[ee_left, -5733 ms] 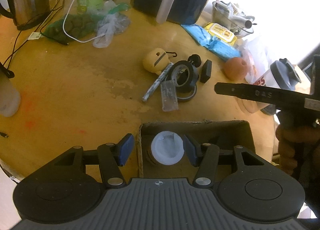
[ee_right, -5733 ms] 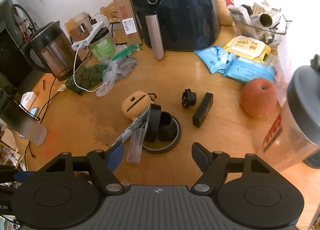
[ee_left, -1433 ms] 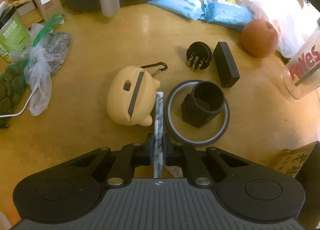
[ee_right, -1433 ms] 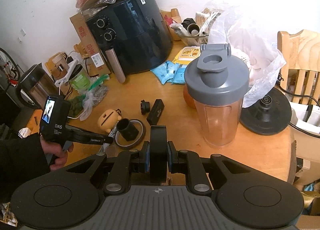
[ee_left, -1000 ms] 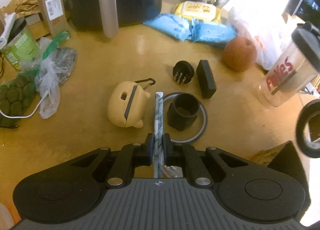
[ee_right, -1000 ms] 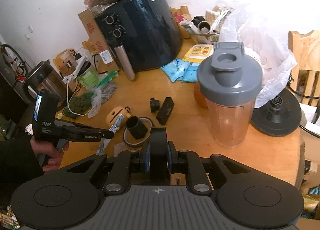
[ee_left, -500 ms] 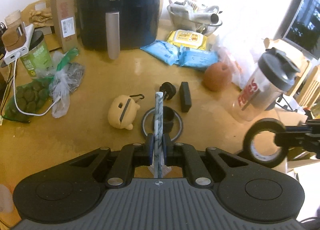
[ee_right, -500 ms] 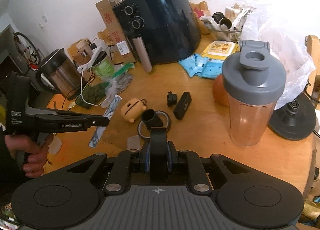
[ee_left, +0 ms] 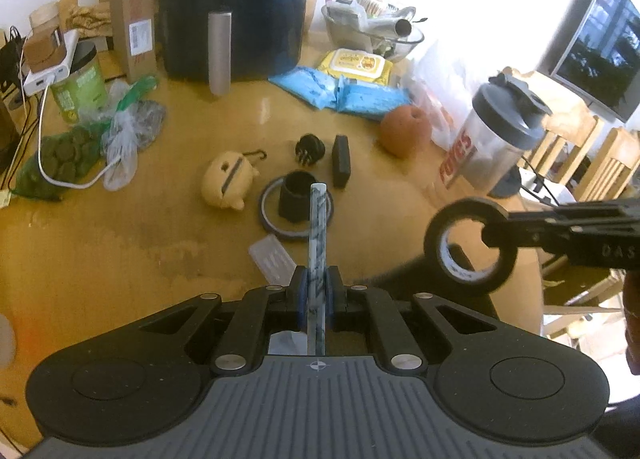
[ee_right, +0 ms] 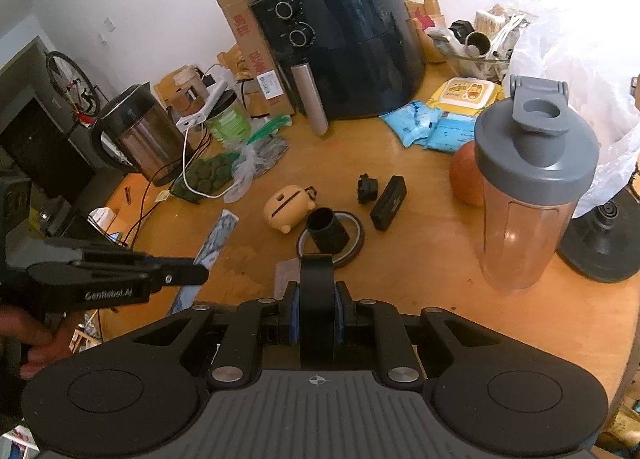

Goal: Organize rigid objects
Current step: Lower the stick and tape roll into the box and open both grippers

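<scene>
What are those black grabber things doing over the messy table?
A person is tidying small things off the table, with a gripper in each hand. The left gripper is shut on a long marbled stick, held up in the air. The right gripper is shut on a black tape roll, also lifted. Still lying on the table are a yellow case, a black tube inside a flat ring, a black block and a round plug.

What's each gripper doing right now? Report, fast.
Left gripper: closed on the marbled strip.
Right gripper: closed on the black tape roll.
</scene>
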The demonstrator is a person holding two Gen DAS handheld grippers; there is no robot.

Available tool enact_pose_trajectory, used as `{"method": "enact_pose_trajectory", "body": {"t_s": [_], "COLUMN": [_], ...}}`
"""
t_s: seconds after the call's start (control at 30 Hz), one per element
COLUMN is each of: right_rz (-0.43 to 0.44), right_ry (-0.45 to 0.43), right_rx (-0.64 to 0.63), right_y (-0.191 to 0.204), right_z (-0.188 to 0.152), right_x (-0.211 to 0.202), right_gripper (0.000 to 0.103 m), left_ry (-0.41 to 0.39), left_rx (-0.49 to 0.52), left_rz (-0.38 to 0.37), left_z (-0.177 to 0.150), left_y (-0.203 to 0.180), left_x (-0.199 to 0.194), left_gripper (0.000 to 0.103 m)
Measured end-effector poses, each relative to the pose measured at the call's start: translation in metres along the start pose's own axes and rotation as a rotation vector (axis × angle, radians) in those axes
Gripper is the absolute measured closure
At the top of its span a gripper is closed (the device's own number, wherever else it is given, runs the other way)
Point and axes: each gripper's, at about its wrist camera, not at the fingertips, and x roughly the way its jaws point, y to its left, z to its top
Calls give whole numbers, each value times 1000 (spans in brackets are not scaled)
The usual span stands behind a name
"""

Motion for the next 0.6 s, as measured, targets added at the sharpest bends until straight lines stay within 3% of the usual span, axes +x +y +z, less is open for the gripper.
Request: {"method": "enact_pose_trajectory", "body": {"t_s": [0.5, 0.53, 0.6], "right_rz": [20, 20, 21], "right_ry": [14, 14, 16], "right_rx": [-6, -6, -7], "right_y": [6, 7, 7], "right_z": [-8, -8, -10], "right_x": [-2, -2, -3], "right_gripper": [83, 83, 83], "left_ry": [51, 56, 68], "left_rx": [36, 29, 15], "left_rz": [-33, -31, -18], "left_z": [-35, -36, -36], "left_y": [-17, -17, -17], "left_x": [-5, -5, -4], "left_gripper": [92, 89, 70]}}
